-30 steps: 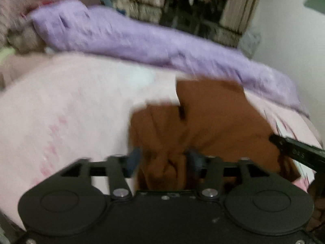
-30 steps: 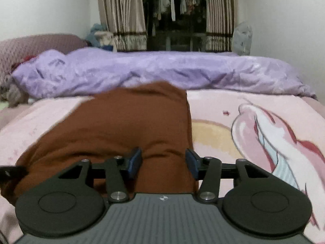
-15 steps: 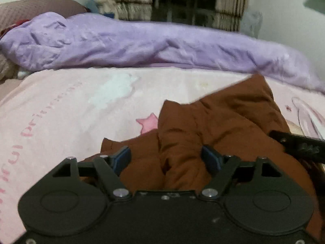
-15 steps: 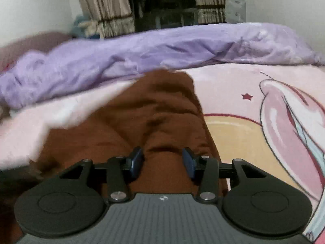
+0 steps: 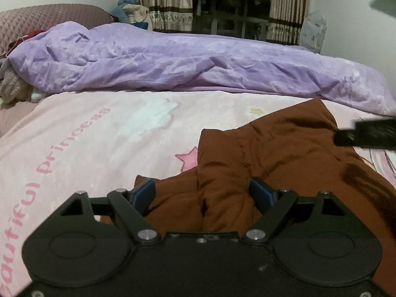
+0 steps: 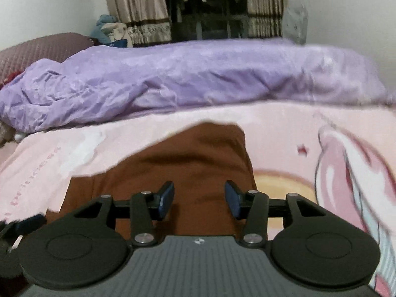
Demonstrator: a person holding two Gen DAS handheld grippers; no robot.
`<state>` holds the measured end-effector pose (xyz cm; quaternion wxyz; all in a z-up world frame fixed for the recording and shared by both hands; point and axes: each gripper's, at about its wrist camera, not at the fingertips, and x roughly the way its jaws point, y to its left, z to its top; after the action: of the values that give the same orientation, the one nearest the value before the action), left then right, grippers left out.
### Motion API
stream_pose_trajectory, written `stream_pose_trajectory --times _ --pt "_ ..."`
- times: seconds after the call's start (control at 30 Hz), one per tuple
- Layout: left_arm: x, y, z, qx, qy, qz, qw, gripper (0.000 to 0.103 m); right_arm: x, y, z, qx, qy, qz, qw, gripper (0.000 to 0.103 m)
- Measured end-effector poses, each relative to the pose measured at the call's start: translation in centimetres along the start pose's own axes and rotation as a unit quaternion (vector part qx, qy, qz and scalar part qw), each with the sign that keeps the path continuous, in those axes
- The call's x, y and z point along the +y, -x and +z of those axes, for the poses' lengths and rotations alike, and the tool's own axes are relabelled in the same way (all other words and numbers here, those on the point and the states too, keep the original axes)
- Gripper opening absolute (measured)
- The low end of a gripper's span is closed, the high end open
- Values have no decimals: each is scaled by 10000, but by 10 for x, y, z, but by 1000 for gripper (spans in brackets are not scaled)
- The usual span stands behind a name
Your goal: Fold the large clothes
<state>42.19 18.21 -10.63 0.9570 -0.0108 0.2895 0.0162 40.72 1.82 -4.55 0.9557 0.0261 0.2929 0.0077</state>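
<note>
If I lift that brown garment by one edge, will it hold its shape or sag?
Probably sags: the brown garment lies in soft bunched folds on the pink bedsheet. The folds look puffy, so it may be bulky yet fairly light. It will likely drag and unfold rather than slide flat.

Brown garment (image 5: 272,163) partly behind gripper body
</note>
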Motion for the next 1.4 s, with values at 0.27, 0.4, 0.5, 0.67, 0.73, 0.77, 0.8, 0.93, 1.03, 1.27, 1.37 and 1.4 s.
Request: stream_pose_trajectory --times 0.27,0.4,0.5,0.67,0.73,0.77,0.8,0.93,1.03,1.27,1.37,1.4 --pt "-1 1 1 -8 2 50 10000 87 -9 -47 1 488 -341 113 9982 57" --pt "9 33 22 -193 83 -55 9998 84 -19 4 6 -13 -373 213 9991 57" --pt "15 59 29 -568 170 -275 9979 84 -23 52 -4 -533 -404 360 9971 57" --pt "-2 24 0 -172 -210 -248 9993 87 -8 31 -41 -113 -44 441 9990 58" --pt "-3 5 -16 -71 -46 -269 9996 89 -4 12 -58 -250 12 100 9996 61" --pt "-3 8 -13 -79 -15 -239 9997 89 -5 12 -57 -268 -35 83 9996 61" --pt "-4 10 -9 -95 -67 -208 9997 90 -5 15 -53 -243 -14 107 9996 63" --pt "-9 14 -10 -112 -173 -117 9997 90 -12 20 -50 -203 -81 261 9994 64" --pt "-9 37 3 -97 -255 -26 9996 87 -18 49 -44 -313 -118 393 9987 64" --pt "-7 97 -16 -140 -539 -271 9981 90 -15 93 -61 -124 336 708 9969 64" --pt "-10 57 -42 268 -588 -8 9979 103 -12 63 -82 -223 423 590 9971 74" --pt "-4 51 -45 235 -301 26 9993 103 -12 63 -86 -403 415 544 9968 77"
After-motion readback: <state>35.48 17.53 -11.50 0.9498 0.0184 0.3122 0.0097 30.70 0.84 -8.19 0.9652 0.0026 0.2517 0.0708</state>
